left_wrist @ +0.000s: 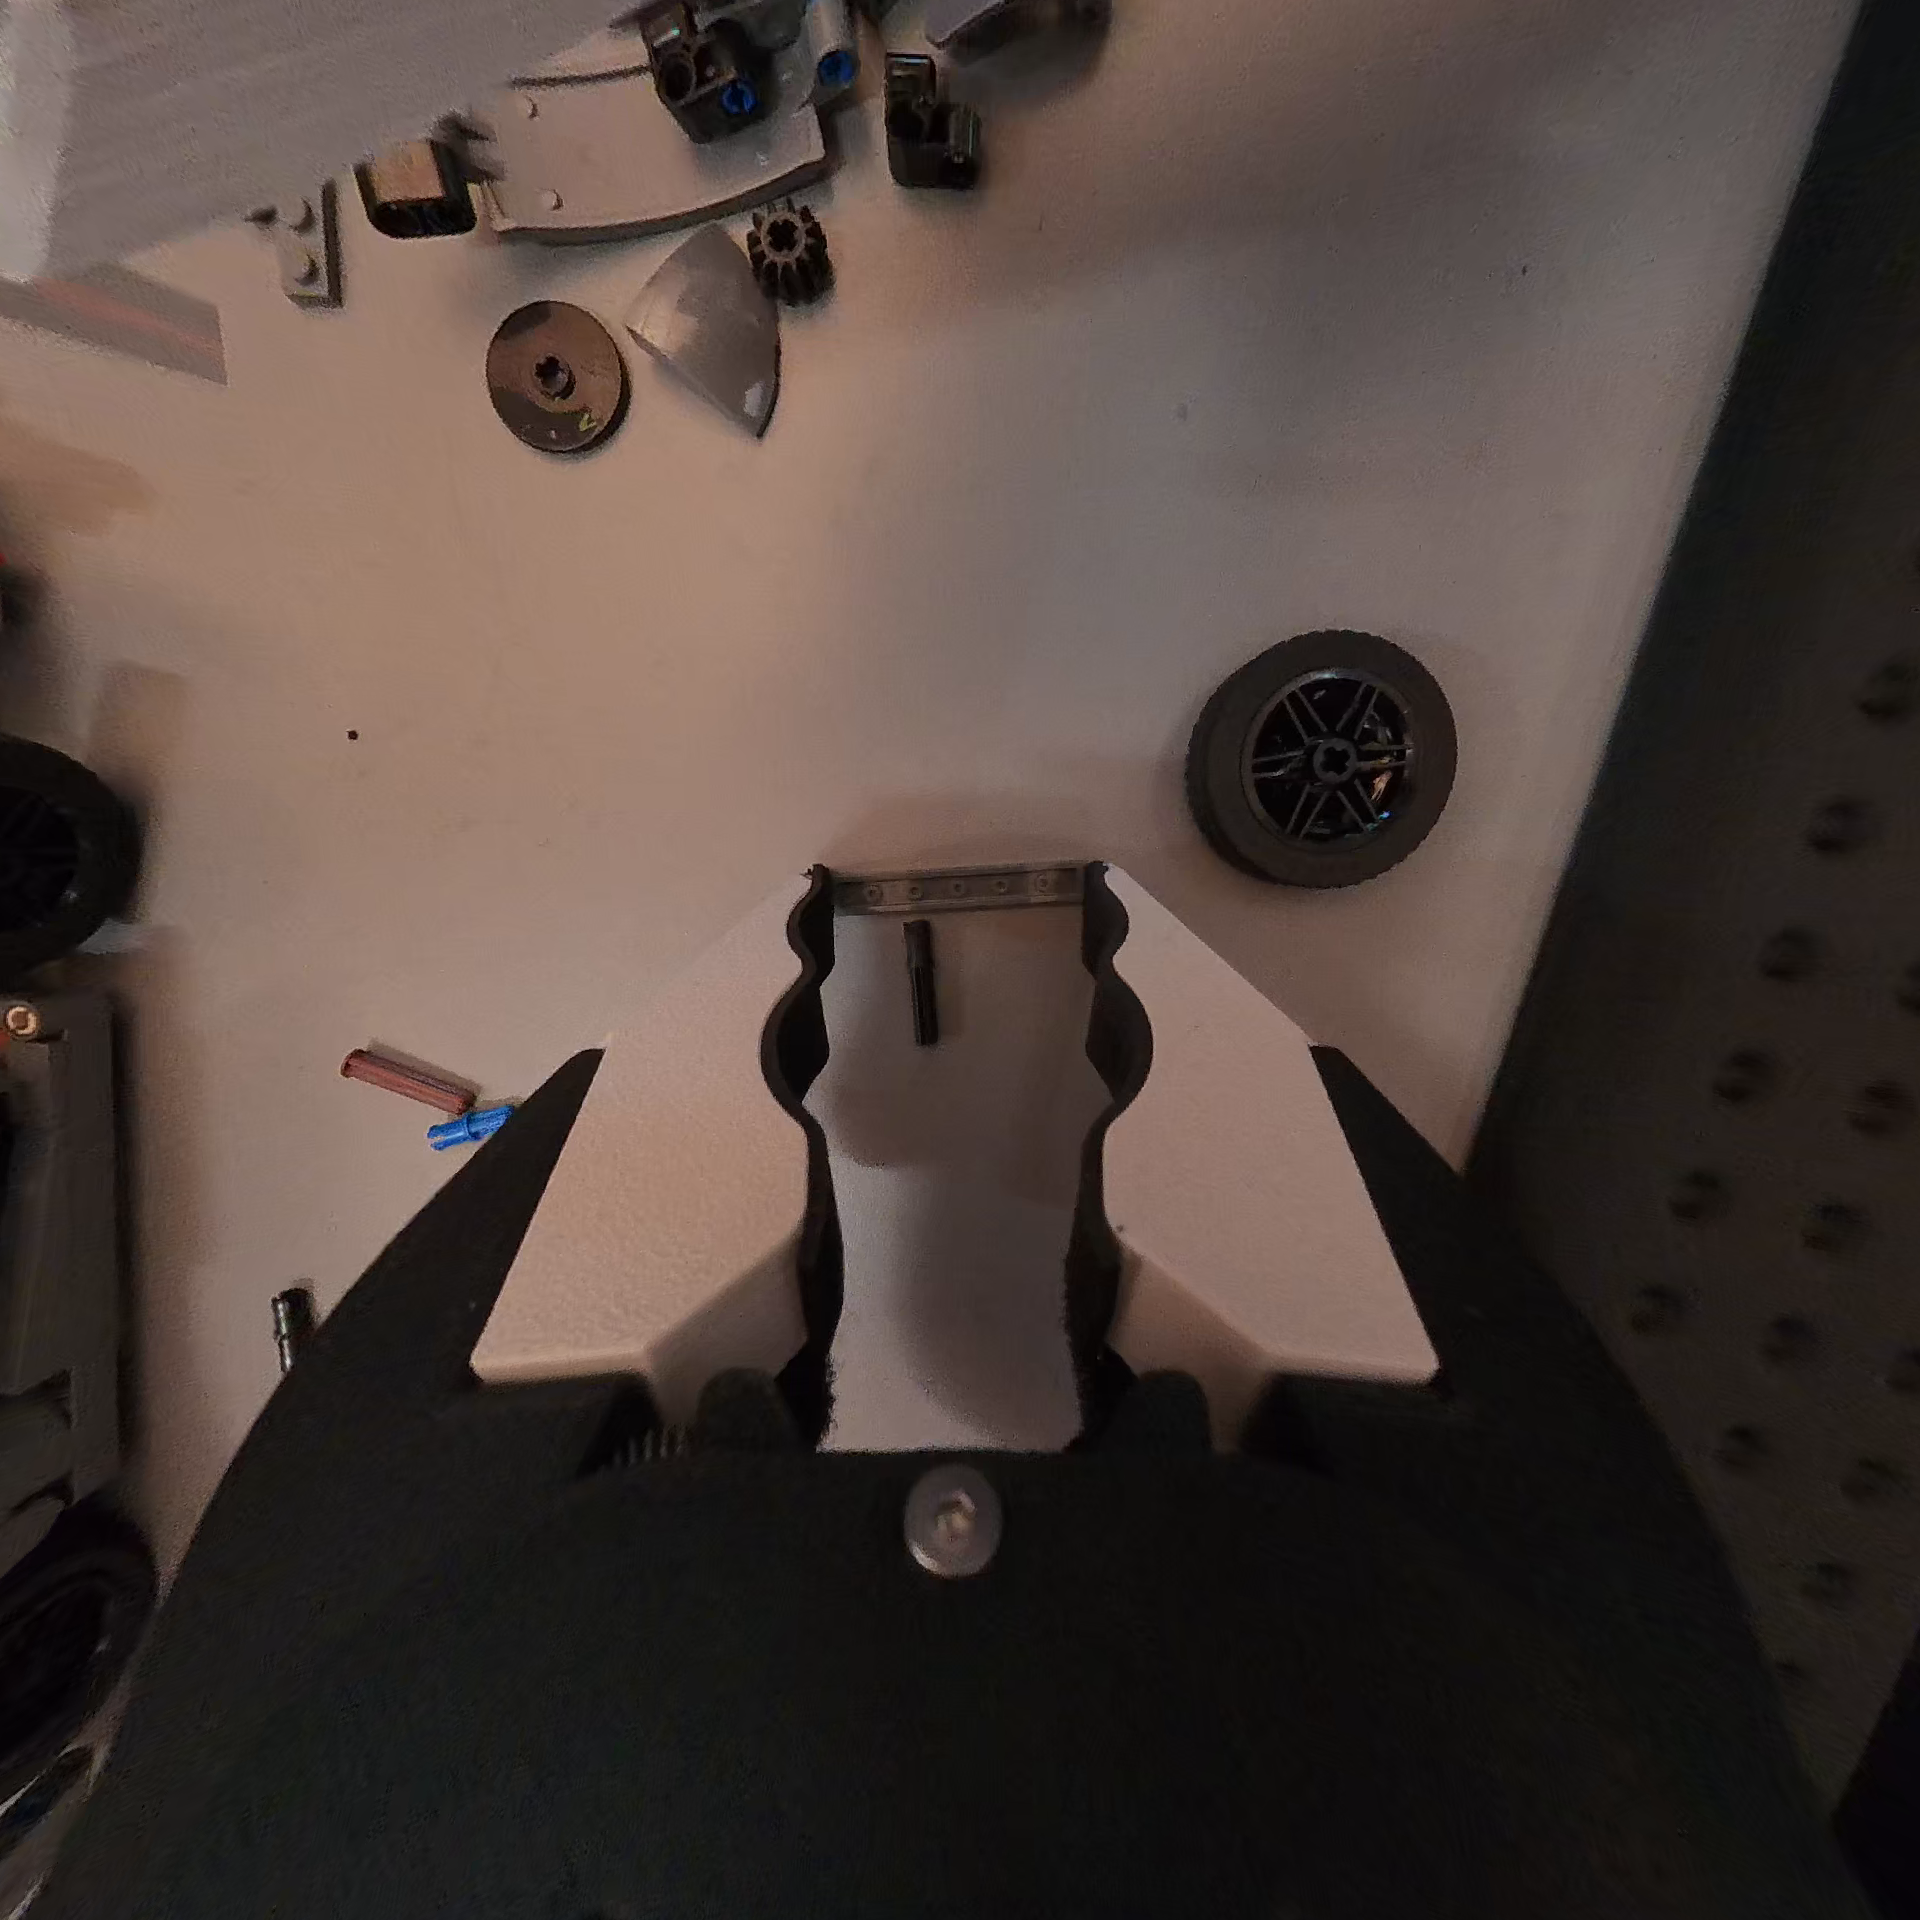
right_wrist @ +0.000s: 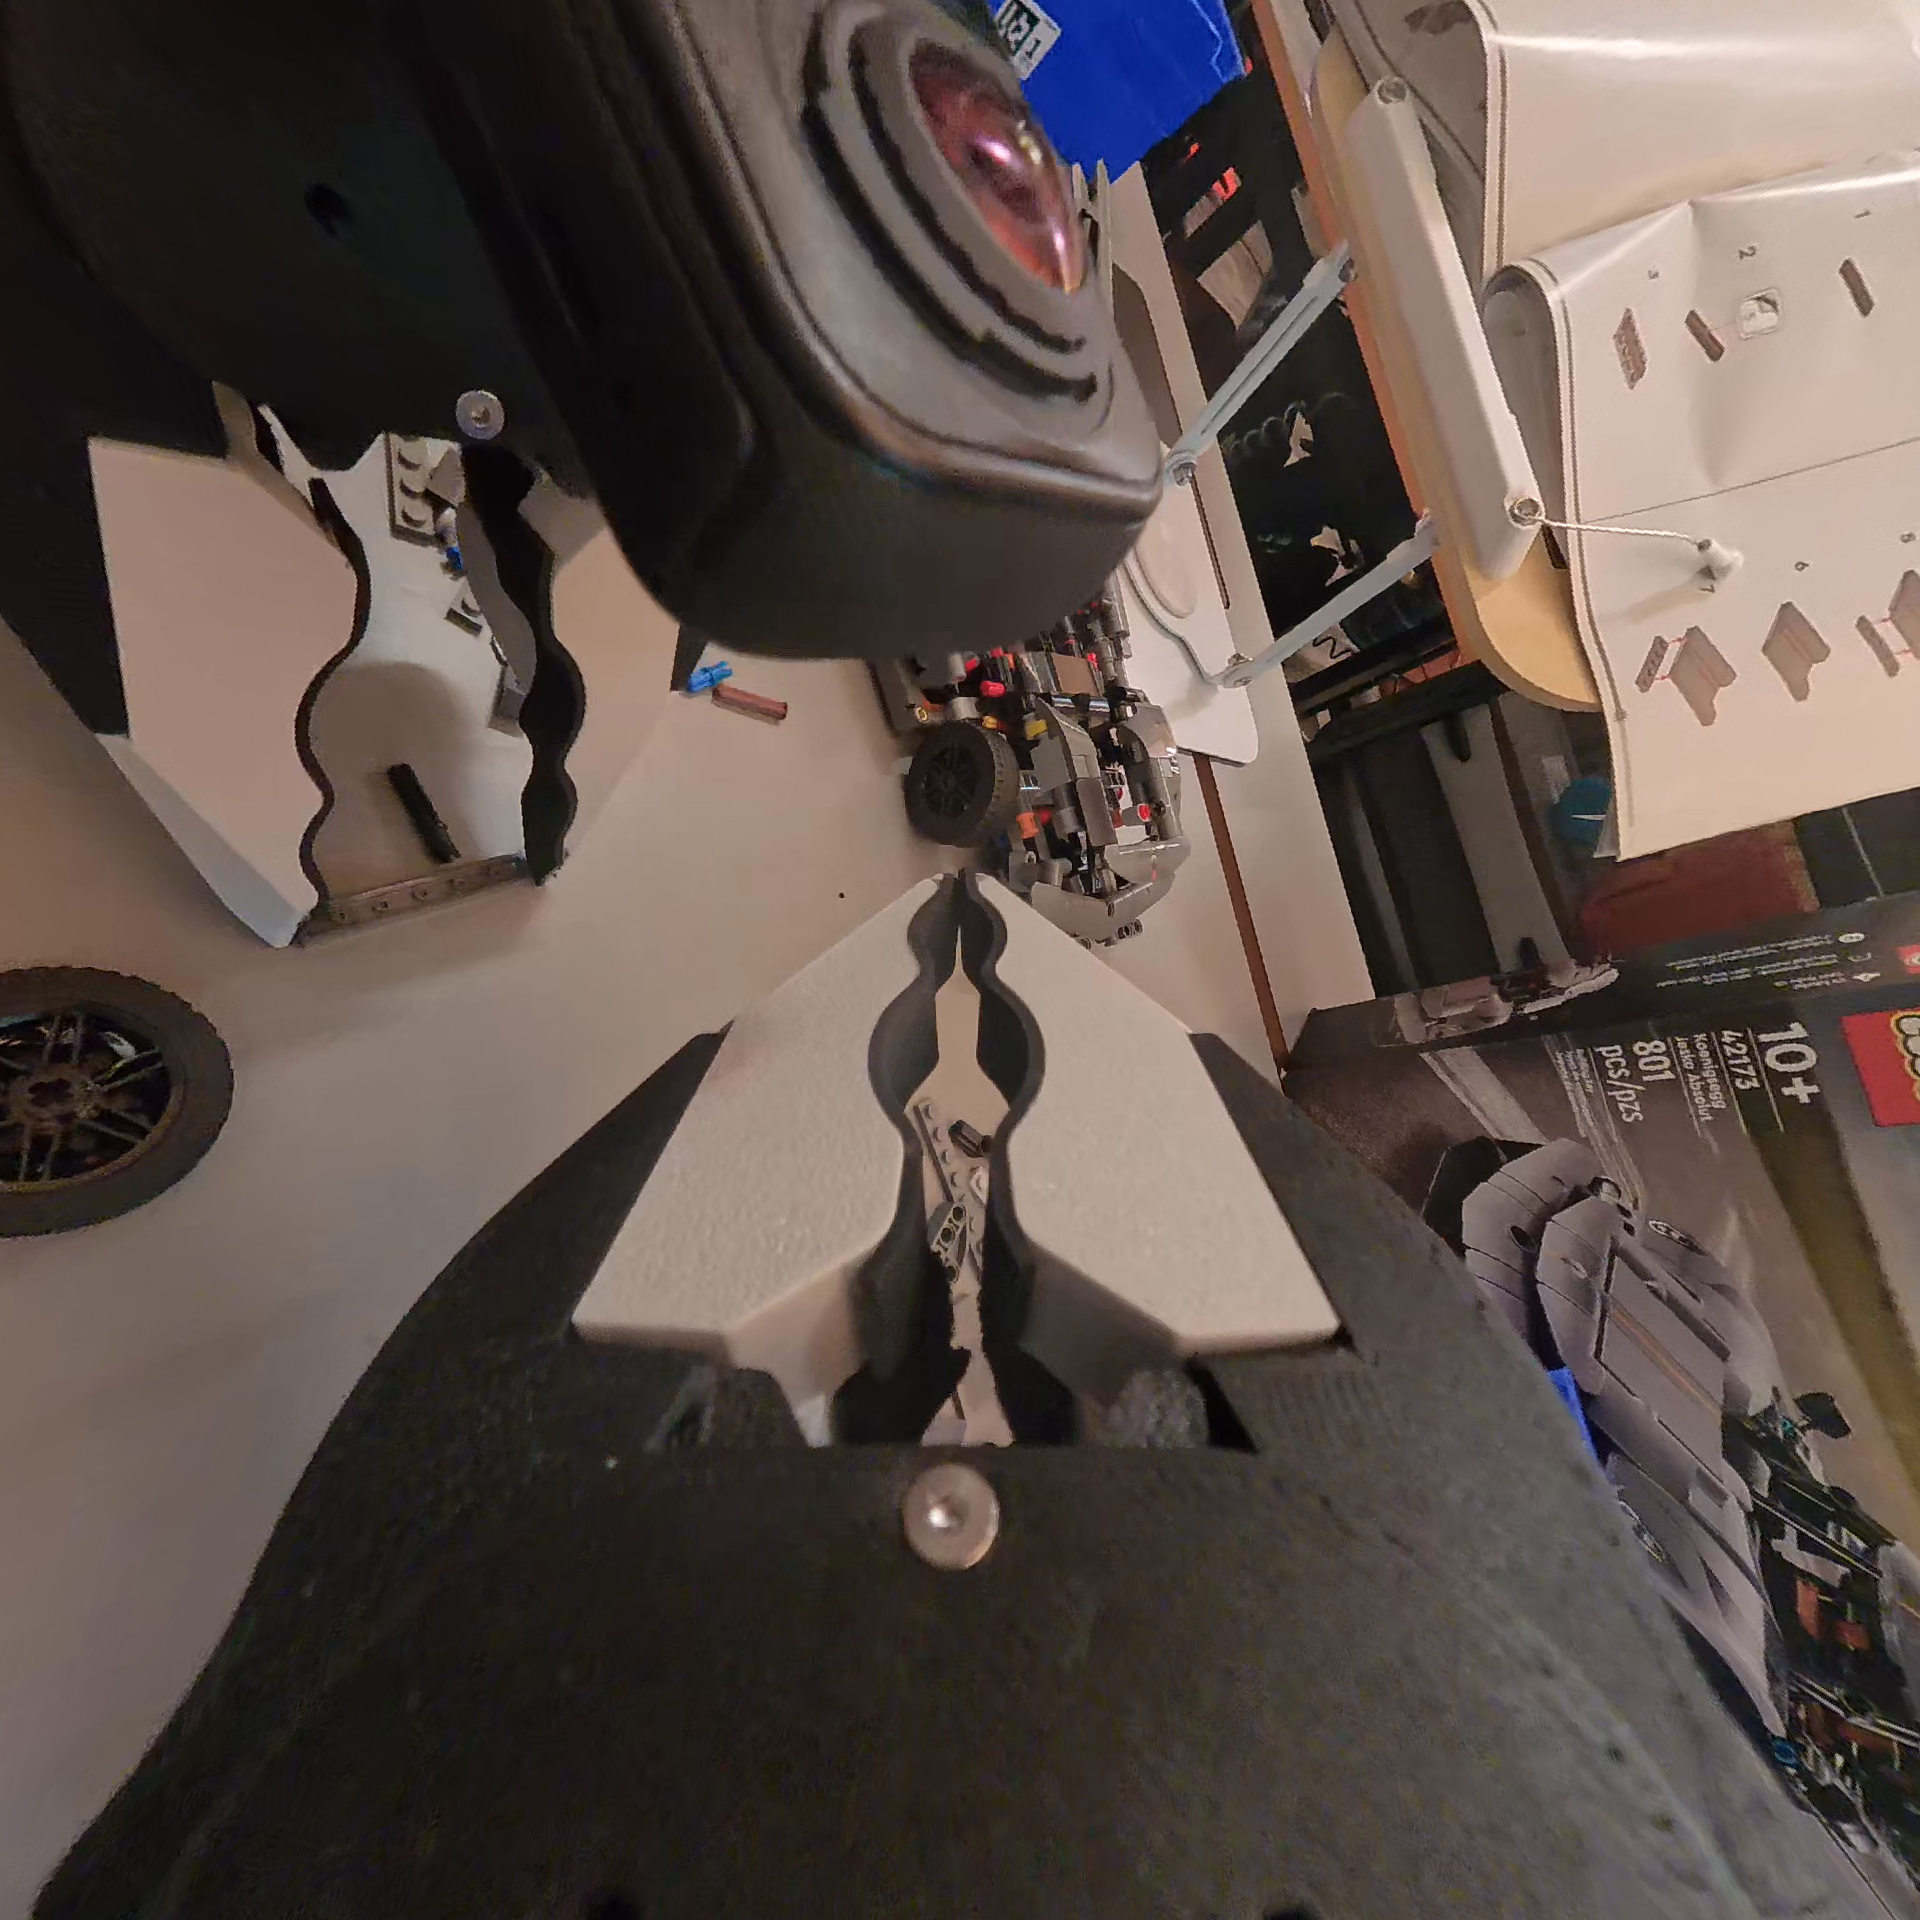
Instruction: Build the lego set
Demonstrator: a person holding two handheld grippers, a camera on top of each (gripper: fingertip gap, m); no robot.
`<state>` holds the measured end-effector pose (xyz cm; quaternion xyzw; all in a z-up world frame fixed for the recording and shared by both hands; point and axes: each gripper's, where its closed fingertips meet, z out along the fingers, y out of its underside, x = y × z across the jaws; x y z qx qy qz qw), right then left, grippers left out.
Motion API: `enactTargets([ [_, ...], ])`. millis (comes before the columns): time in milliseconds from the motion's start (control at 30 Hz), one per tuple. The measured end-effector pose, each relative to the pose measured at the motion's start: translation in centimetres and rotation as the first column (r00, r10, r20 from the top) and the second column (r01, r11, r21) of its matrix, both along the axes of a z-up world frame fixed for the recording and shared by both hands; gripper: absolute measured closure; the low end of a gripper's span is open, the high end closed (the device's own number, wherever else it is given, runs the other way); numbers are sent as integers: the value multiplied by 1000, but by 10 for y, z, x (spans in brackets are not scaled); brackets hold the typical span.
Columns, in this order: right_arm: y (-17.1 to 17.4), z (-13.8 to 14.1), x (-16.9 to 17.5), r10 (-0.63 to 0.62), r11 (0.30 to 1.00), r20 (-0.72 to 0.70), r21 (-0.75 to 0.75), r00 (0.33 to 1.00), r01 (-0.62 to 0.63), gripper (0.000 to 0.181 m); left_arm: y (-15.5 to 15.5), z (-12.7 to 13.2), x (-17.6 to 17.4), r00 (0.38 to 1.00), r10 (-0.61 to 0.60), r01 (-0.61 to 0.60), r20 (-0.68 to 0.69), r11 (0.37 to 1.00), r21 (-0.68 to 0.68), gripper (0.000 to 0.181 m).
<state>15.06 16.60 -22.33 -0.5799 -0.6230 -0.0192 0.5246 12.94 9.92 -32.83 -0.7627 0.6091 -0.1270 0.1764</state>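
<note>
My left gripper is shut lengthwise on a thin grey studded beam, which spans from fingertip to fingertip just over the white table. A small black pin lies on the table between the fingers. The same gripper, beam and pin show at the left of the right wrist view. My right gripper is shut, tips together, with nothing seen between them. Small grey pieces show through the gap behind its tips. The partly built grey car stands beyond it.
A loose black wheel lies right of the left gripper, also seen in the right wrist view. Grey panels, a gear, a dark disc, a brown axle and a blue pin lie around. The set's box is at right. The left gripper's tips are roughly 12 centimetres from the right gripper's. The loose black wheel lies some 4 centimetres from my left tips, 15 centimetres from my right tips. The right camera catches it too, in the right wrist view.
</note>
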Motion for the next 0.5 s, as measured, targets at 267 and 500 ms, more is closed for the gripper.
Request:
enactTargets([
  [267, -1, 18, 1, -10, 1000, -48, 27, 999, 11, 181, 15, 44, -8, 964, 72, -59, 255, 996, -59, 136],
  [500, 1, 57, 9, -27, 999, -192, 15, 981, 31, 181, 63, 158, -5, 624, 246, -1, 742, 949, -314, 136],
])
